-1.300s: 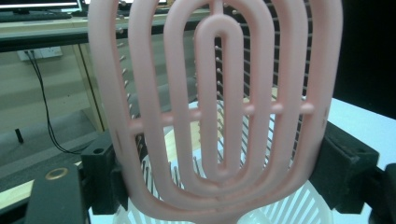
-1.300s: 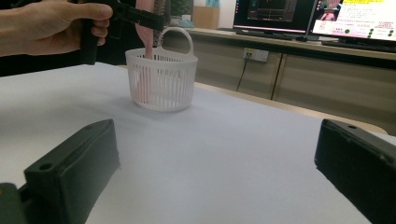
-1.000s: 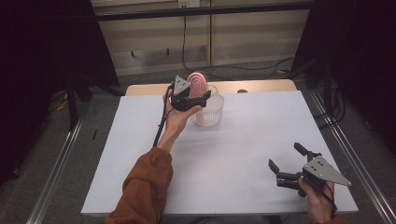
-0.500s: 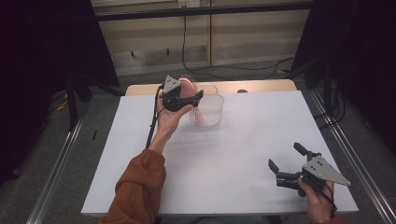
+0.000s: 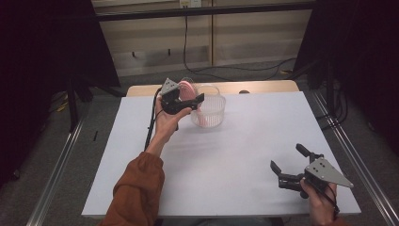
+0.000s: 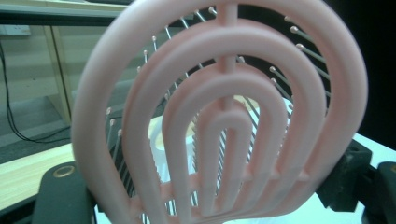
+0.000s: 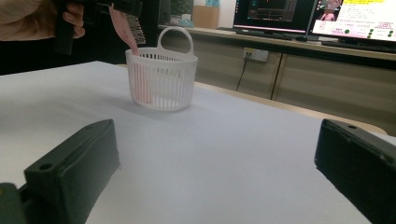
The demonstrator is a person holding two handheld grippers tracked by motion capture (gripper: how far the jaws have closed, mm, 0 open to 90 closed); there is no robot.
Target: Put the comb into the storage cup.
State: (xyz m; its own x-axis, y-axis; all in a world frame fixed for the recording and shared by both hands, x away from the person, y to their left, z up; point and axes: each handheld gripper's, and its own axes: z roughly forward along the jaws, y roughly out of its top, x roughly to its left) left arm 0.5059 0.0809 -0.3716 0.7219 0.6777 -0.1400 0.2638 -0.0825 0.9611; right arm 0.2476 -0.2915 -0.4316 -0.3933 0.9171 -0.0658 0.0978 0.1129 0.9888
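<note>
High view: the left gripper [image 5: 181,100] pinches a pink, loop-ribbed plastic hairbrush [image 5: 187,87] by its head at the near-left rim of the white ribbed plastic basket [image 5: 209,112]; the right gripper [image 5: 294,165], jaws spread, rests well apart from that basket. Left gripper view: the brush head stands upright between the jaws. Right gripper view: the handle slants down inside the basket's left wall, long axis steep.

The white basket [image 5: 208,111] stands at the upper middle of the frame as the one obstacle on the worktop [image 5: 235,155]. The pink brush [image 5: 187,88] and the left claw [image 5: 190,102] crowd its left rim. Open surface stretches from the basket down to the right claw [image 5: 288,165] at lower right.
</note>
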